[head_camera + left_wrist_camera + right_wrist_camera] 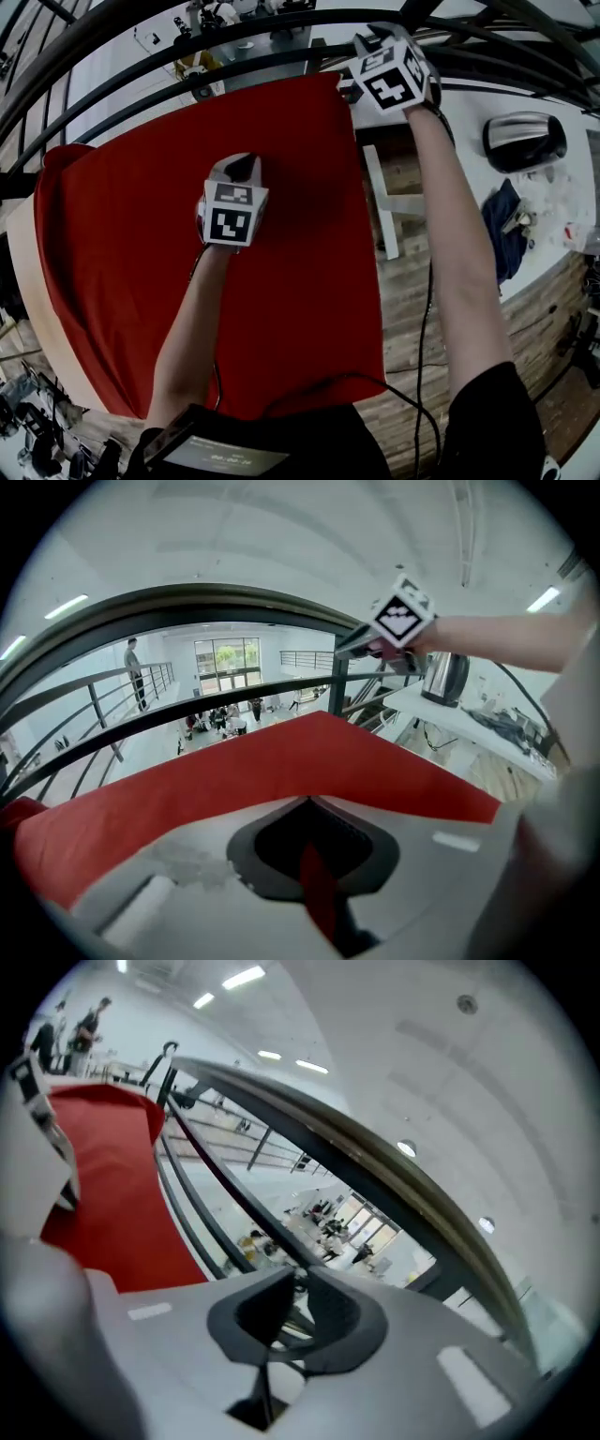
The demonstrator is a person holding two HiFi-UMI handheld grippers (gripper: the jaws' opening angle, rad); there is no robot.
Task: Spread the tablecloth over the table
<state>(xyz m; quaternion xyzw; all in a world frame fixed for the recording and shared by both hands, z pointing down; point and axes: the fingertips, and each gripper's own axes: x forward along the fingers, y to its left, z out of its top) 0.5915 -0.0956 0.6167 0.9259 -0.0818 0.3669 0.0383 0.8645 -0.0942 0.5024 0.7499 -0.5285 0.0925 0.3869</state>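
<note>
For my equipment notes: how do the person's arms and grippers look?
The left gripper and right gripper have light grey bodies with dark pads. Each carries a cube with black-and-white square markers. A black cable follows the right arm; its sleeve is short, black.

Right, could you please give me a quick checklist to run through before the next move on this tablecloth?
1. Hold by the left gripper: ok, shut on a pinch of the tablecloth.
2. Release by the right gripper: ok, jaws apart with nothing between them.
3. Cover on the left side of the table: not ok, a bare strip shows along that edge.
4. Flatness at the far left corner: not ok, the cloth looks bunched there.
5. Even overhang on the right side: cannot tell.
</note>
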